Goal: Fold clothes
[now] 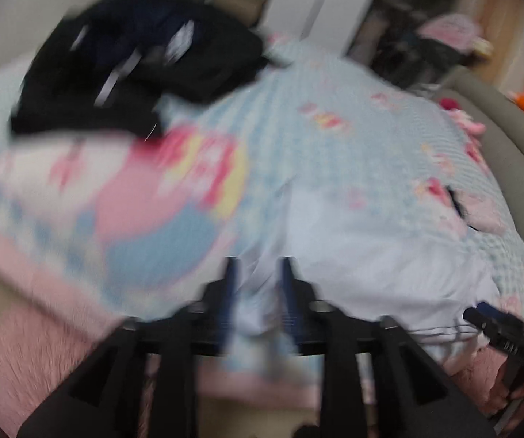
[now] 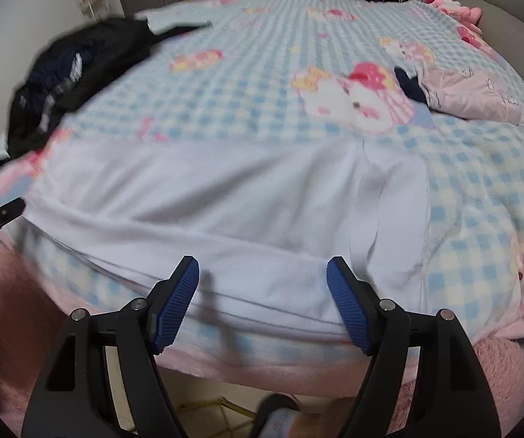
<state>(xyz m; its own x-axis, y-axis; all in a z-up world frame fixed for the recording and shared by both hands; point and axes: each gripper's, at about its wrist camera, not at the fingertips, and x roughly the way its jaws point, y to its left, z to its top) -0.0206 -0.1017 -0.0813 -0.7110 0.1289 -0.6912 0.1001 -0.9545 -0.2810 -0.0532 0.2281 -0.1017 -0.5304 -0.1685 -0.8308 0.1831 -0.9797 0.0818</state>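
White garment (image 2: 225, 197) lies flat at the near edge of my checked bed (image 2: 262, 54), lower centre of frame; right tool (image 2: 262, 281) wide above its hem, left tool (image 1: 258, 284) parted, gripping nothing, blurred.

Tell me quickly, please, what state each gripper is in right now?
Left gripper: jaws apart, blurred; white garment lies between them, a grip cannot be told.
Right gripper: open wide over the garment's near edge, holding nothing.
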